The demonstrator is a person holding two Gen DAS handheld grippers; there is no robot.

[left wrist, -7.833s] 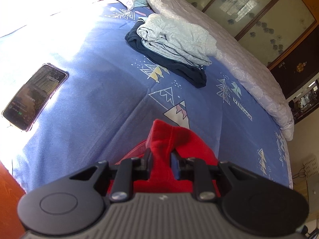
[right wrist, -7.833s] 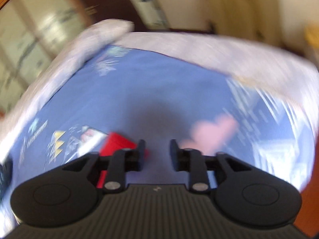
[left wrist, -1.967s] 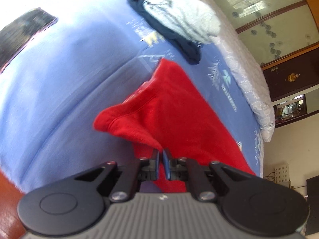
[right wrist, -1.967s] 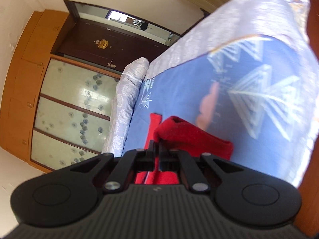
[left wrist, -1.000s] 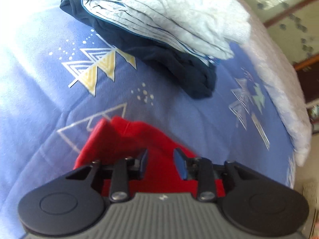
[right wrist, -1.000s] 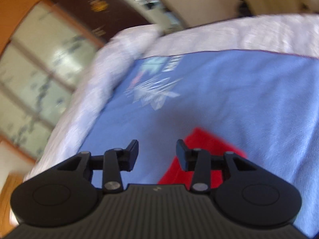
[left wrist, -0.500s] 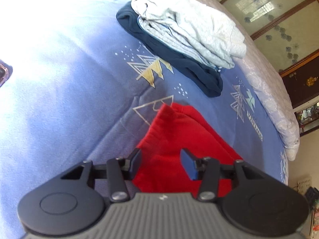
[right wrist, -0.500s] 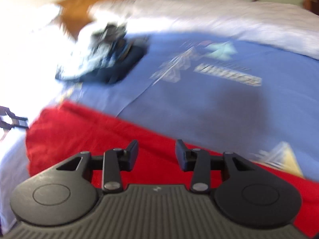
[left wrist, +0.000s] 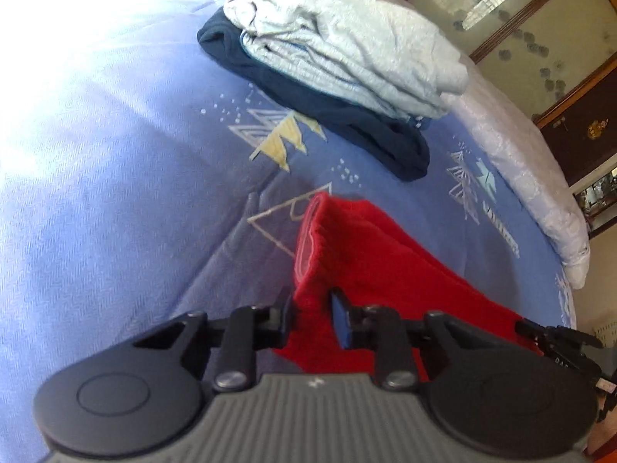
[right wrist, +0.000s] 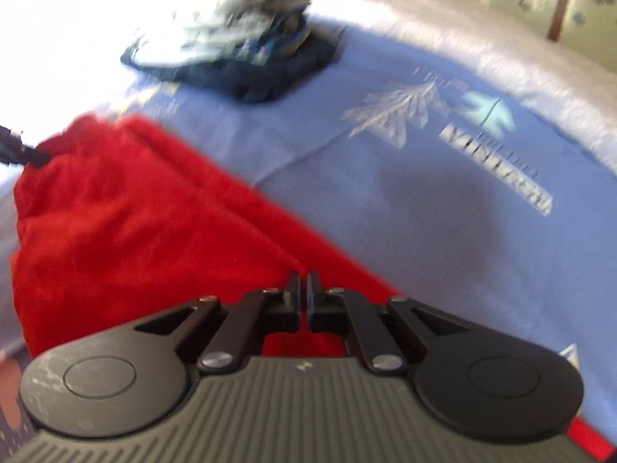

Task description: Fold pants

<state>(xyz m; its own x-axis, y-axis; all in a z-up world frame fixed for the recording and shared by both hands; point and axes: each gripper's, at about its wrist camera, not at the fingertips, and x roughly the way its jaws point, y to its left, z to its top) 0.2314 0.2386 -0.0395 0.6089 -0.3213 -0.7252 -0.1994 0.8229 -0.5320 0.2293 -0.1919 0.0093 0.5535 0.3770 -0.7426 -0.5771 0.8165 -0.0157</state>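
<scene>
Red pants lie folded on the blue printed bedsheet. My left gripper has its jaws closed around the near left corner of the red fabric, which bunches between the fingers. In the right wrist view the red pants spread to the left, and my right gripper is shut on their long edge, fingers almost touching. The left gripper's tip shows at the far left of that view, at the pants' corner.
A stack of folded clothes, pale grey on dark navy, lies farther up the bed; it also shows in the right wrist view. A white quilt runs along the far side. Wardrobe doors stand behind.
Both grippers were open half a second ago over the red pants. Now the left has closed on the corner and the right has shut on the edge.
</scene>
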